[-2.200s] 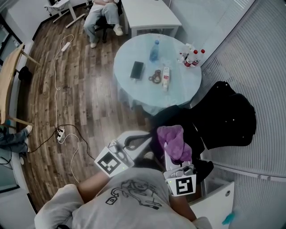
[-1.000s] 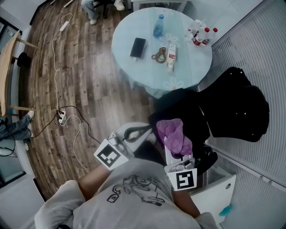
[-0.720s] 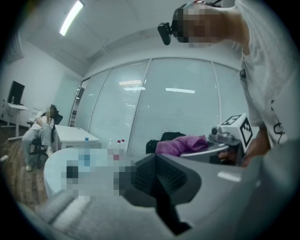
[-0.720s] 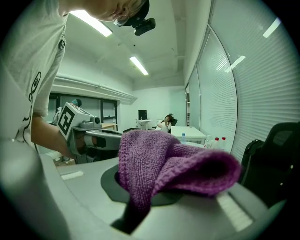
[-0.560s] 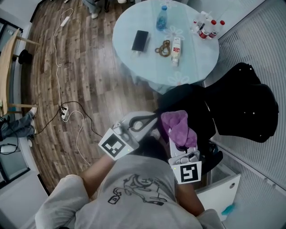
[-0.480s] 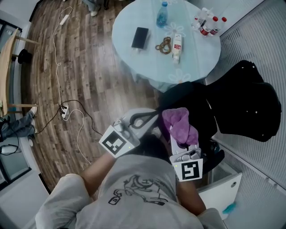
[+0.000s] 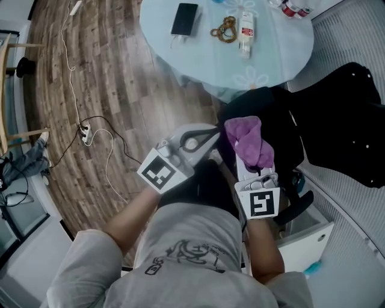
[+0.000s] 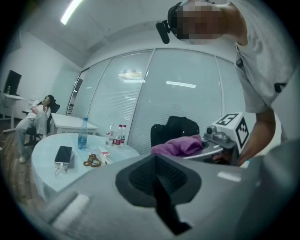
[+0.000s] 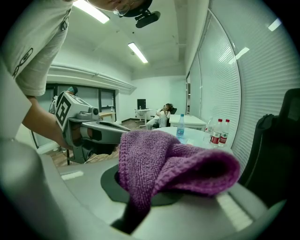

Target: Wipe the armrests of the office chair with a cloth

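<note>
Now, your right hand-held gripper (image 9: 136, 211): clenched on the purple cloth (image 9: 173, 164), which bunches up over the jaws and drapes toward 3 o'clock in the right gripper view.
Your left hand-held gripper (image 8: 161, 187): jaws pressed together with nothing between them; in the head view it sits at 9 o'clock of the right one, close beside it, and both point toward 12 o'clock.
Cloth position: in the head view you hold it at the near edge of the black office chair (image 7: 337, 114), whose bulk spreads toward 2 o'clock. Whether the cloth touches the chair, you cannot tell.
Black bar (image 7: 296, 207): just beside your right marker cube (image 7: 260, 203), at its 3 o'clock.
Desk (image 7: 198, 54): round and pale, at 12 o'clock of both grippers. It carries a dark phone (image 7: 184, 18), a small tangle of keys or cord (image 7: 225, 29) and a white bottle lying flat (image 7: 245, 27).
Floor (image 7: 108, 84): wood planks at 10 o'clock, with a white cable running to a power strip (image 7: 84, 129).
</note>
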`<state>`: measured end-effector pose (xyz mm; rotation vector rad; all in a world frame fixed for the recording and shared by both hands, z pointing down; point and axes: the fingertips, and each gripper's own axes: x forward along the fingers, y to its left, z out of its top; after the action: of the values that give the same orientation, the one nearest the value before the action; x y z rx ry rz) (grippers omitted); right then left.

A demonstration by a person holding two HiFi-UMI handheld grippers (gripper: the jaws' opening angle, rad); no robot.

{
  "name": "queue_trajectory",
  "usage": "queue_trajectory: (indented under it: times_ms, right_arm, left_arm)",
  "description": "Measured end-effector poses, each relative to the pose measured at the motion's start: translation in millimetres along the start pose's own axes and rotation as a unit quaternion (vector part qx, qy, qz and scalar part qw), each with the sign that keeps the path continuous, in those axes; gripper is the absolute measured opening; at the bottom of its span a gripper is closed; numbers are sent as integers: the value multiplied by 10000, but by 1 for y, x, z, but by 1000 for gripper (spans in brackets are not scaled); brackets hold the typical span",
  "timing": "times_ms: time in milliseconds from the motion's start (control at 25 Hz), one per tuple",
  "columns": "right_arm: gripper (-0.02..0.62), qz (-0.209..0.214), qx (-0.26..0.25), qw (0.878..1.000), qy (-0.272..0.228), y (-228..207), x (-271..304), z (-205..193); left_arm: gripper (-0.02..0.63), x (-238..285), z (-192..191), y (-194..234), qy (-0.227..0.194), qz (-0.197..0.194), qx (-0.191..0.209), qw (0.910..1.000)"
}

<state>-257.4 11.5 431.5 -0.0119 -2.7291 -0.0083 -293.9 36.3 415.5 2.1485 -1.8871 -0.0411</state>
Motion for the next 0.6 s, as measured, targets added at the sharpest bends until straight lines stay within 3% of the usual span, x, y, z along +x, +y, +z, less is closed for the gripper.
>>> queue_trajectory:
  times_ms: [600]
  right_arm:
    - [31, 359, -16, 9929, 1136, -1, 89, -149]
  left_arm:
    - [2, 41, -100, 48, 287, -61, -13, 9996]
